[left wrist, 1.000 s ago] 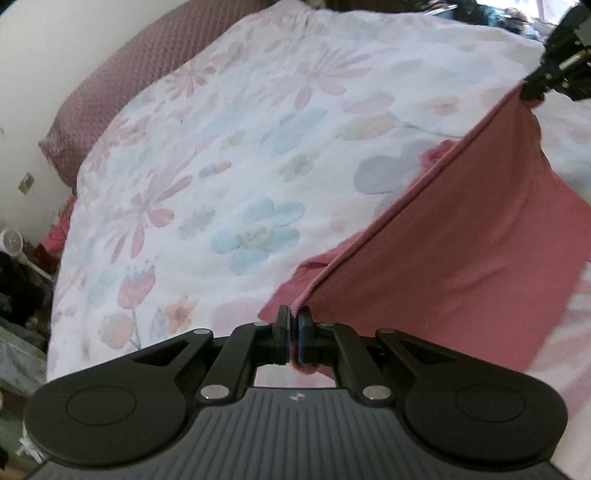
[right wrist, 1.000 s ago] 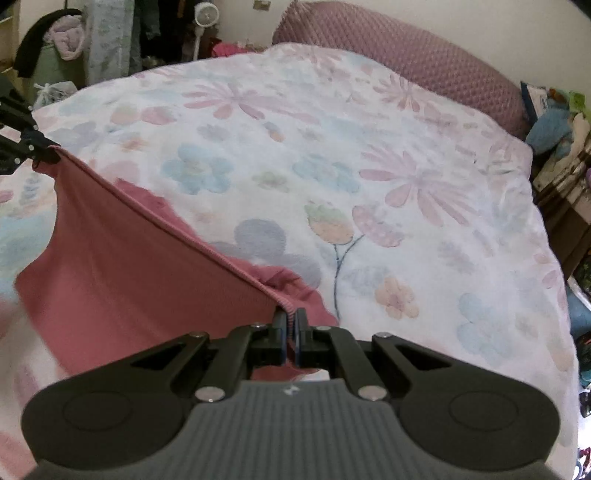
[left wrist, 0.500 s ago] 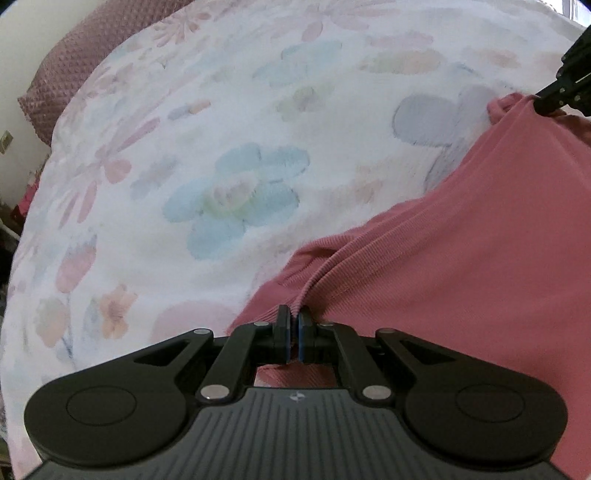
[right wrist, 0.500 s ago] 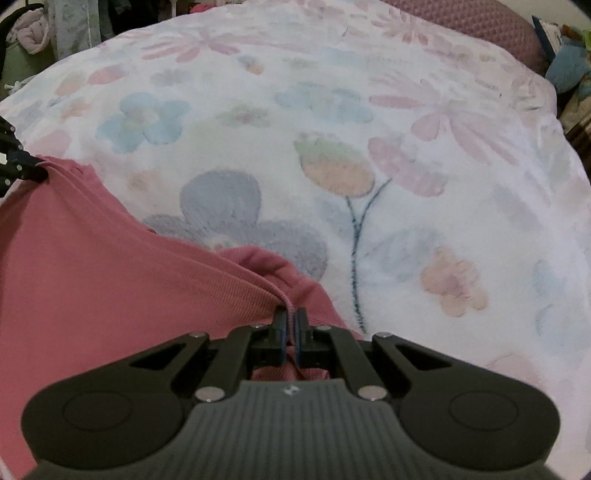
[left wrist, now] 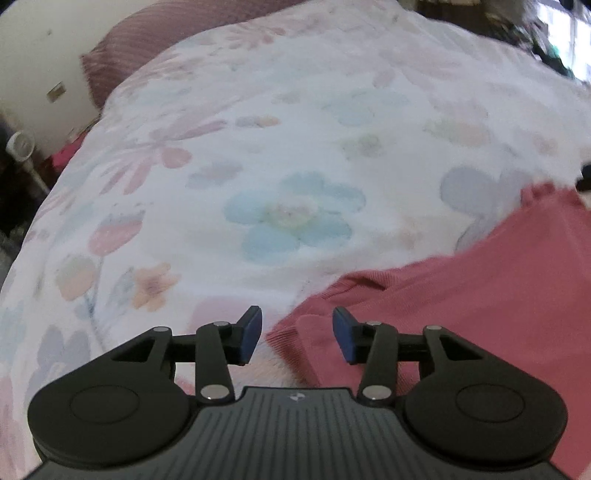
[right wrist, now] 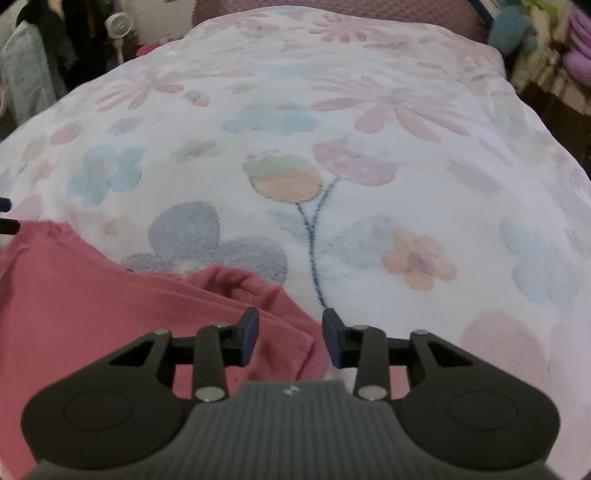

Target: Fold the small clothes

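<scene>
A pink ribbed garment lies flat on the floral blanket, folded over itself with a second layer showing at its edge. My left gripper is open and empty, its jaws spread just above the garment's left corner. In the right wrist view the same garment fills the lower left. My right gripper is open and empty above the garment's right corner. The other gripper's tip shows at the left edge of the right wrist view.
The bed carries a white blanket with pastel flowers. A mauve pillow lies at the head. A small fan and hanging clothes stand beyond the bed. Shelves with soft toys stand at the right.
Both grippers lowered the garment's held edge onto the bed, then opened and let it go. The garment now lies flat and both grippers have pulled back slightly.
</scene>
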Motion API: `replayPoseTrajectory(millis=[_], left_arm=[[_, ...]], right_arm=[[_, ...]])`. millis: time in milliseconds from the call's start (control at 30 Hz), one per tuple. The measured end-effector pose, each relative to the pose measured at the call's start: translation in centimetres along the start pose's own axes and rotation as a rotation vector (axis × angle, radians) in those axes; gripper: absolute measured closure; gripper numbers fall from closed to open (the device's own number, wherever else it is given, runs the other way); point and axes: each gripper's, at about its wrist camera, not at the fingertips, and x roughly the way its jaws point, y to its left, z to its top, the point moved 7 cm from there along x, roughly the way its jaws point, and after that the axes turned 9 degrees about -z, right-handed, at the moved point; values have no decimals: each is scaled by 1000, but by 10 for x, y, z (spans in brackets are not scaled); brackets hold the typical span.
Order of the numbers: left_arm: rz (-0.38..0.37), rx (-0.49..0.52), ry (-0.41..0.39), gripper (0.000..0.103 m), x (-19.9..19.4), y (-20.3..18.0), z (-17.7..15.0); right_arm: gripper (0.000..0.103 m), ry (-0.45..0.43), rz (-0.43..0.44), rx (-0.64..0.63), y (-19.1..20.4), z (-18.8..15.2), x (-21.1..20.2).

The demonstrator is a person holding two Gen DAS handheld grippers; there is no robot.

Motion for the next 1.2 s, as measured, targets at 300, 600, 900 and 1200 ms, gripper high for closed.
replayPoseTrajectory(millis=[300, 600, 900, 1200], left_arm=[[-100, -190, -15, 43, -68, -17, -49], [-106, -259, 89, 45, -66, -55, -150], [-86, -305, 49, 46, -89, -45, -148], [-79, -359, -59, 51, -76, -22, -75]], right_arm=[[63, 14, 66, 113, 1, -55, -76], [63, 110, 84, 300, 13, -176, -102], [63, 76, 92, 384, 3, -186, -119], [68, -1, 195, 517, -22, -117, -106]])
